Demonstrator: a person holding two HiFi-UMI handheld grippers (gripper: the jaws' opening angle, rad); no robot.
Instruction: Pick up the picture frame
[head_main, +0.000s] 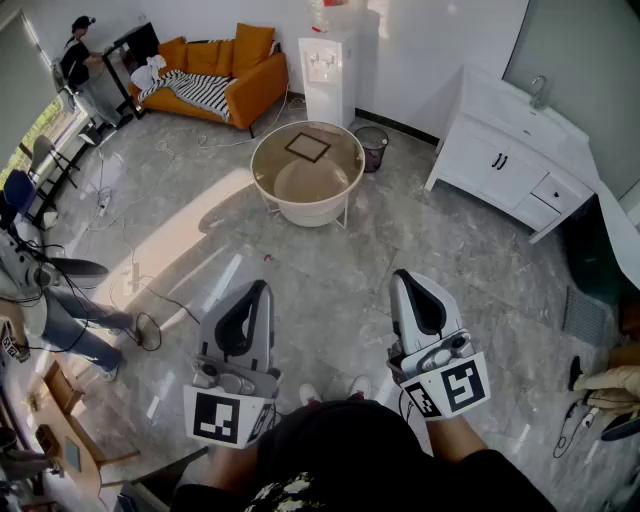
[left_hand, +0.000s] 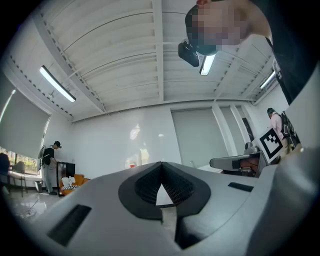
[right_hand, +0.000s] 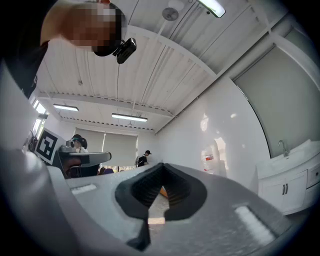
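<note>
While our left gripper (head_main: 255, 300) and right gripper (head_main: 408, 290) are both closed on nothing, the picture frame (head_main: 307, 147) lies flat on the round table (head_main: 300, 213), well ahead and slightly nearer the left one.

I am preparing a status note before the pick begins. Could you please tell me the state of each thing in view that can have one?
left gripper: shut, empty
right gripper: shut, empty
picture frame: lying flat on the round table, not yet picked up
cabinet: doors and drawer closed
</note>
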